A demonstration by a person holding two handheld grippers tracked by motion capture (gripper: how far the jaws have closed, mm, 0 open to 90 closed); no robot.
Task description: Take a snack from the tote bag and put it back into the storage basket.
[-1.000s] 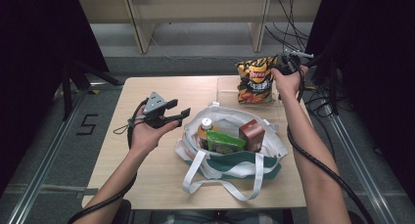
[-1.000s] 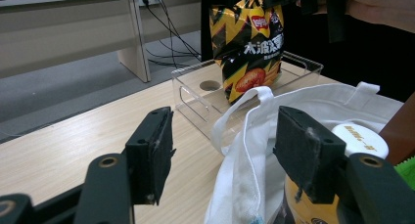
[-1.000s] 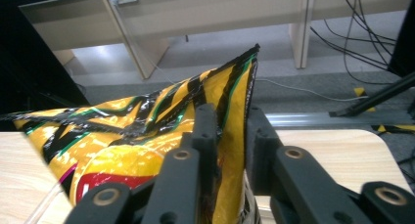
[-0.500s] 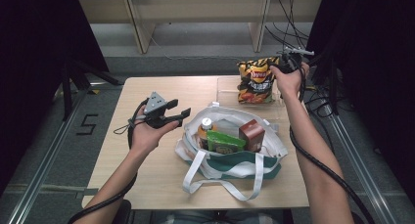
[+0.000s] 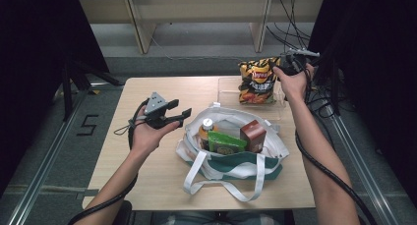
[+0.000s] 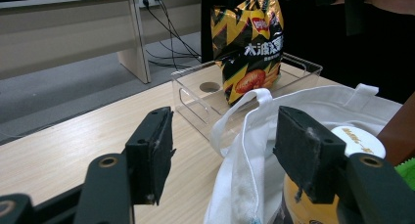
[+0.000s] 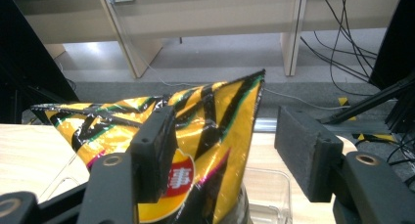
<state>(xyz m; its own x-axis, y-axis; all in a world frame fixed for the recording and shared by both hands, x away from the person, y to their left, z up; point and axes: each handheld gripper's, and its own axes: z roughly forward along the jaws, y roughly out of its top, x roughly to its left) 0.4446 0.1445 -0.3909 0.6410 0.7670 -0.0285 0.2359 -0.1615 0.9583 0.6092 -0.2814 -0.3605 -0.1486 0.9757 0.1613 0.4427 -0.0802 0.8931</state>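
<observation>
Opening just now, the right gripper [image 7: 222, 150] frees the Lay's chip bag [image 5: 256, 81], which stands in the clear tray [image 5: 227, 87]. Left gripper [image 6: 220, 150] gapes wide beside the tote bag [image 5: 231, 161]

Left gripper [image 5: 178, 115] black with grey three-cornered plate, right gripper [image 5: 284, 68] black, blocky scuffed pads [image 6: 303, 150], brass-ringed screws, black trailing cables, bare forearms without sleeves
</observation>
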